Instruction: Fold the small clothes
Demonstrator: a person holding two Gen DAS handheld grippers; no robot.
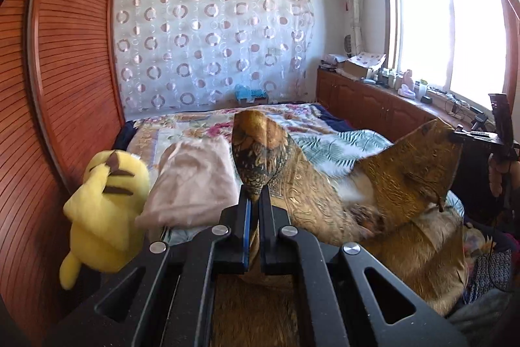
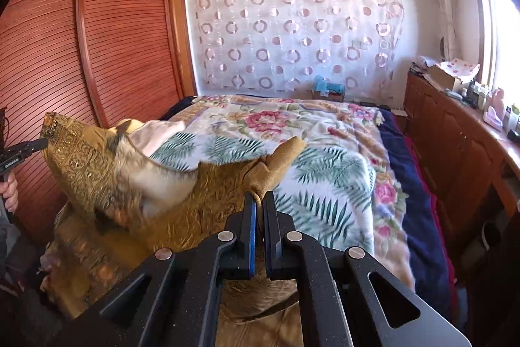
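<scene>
A golden-brown patterned garment (image 1: 312,184) with a pale furry lining hangs stretched between my two grippers above the near end of the bed. My left gripper (image 1: 255,199) is shut on one corner of it, which stands up above the fingertips. My right gripper (image 2: 259,199) is shut on the other corner (image 2: 276,161). The right gripper shows at the right edge of the left wrist view (image 1: 455,135). The left gripper shows at the left edge of the right wrist view (image 2: 40,143). The garment's lower part (image 2: 97,256) sags below.
A floral blanket (image 2: 292,135) covers the bed. A folded pink cloth (image 1: 195,181) and a yellow plush toy (image 1: 107,210) lie at the bed's left. A wooden wardrobe (image 1: 65,70) stands left. A low wooden cabinet (image 1: 373,100) with clutter runs under the window at right.
</scene>
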